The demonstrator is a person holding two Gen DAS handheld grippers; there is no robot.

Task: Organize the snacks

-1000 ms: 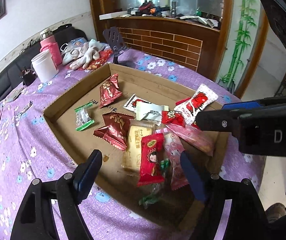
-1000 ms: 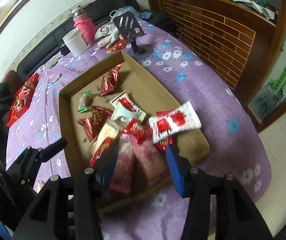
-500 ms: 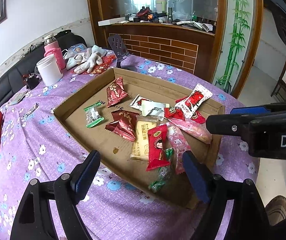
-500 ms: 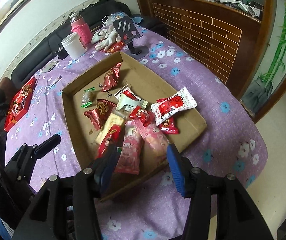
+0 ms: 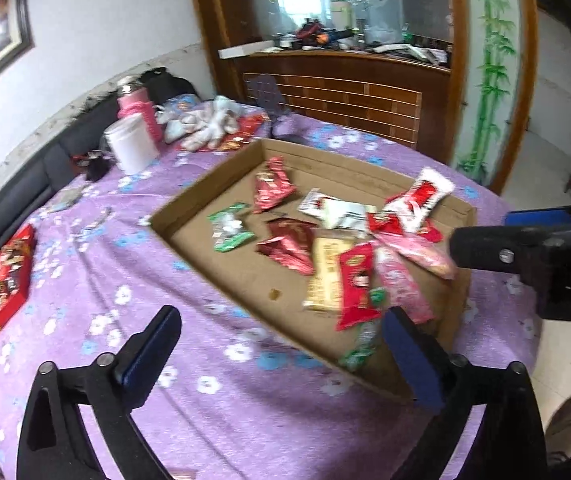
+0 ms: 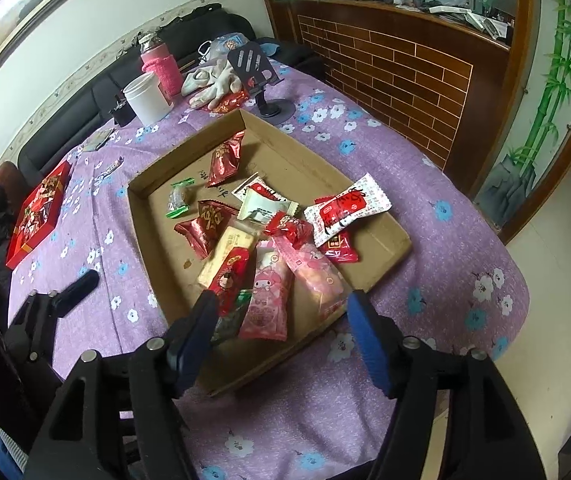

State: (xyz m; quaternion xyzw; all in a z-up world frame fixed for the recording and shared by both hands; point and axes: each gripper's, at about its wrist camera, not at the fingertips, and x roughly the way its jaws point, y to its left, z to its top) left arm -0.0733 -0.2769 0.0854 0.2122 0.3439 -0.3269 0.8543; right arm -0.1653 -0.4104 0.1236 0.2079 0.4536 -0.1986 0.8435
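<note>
- Though gathered in one place, snacks not yet sorted: bench [image 6: 425, 208] under purple flowered cloth, carrying shallow cardboard tray [image 6: 399, 240] at centre.
- Inside tray, loose heap of wrapped snacks [image 6: 269, 240]; most crowded and overlapping toward near right corner, far half nearly bare.
- Judged early to mid task: collected, but no grouping by kind or neat rows apparent.
- Off tray and well apart on left: red gift box [image 6: 39, 208], flat on cloth; role in task unclear.
- Largest packets: two pink character packs [image 6: 269, 292] side by side at near edge; white-and-red packet [image 6: 345, 208] lying tilted on top of others near right wall.
- Smaller items: dark red pouch [image 6: 225, 158] alone toward far end; green-ended candy [image 6: 177, 200] near left wall, apart from heap.
- Right claw [image 6: 281, 336] spread wide, empty, poised above near corner of tray; touching nothing.
- Left claw [image 5: 281, 356] likewise released wide, empty, above cloth just beside tray's near wall; no contact seen.
</note>
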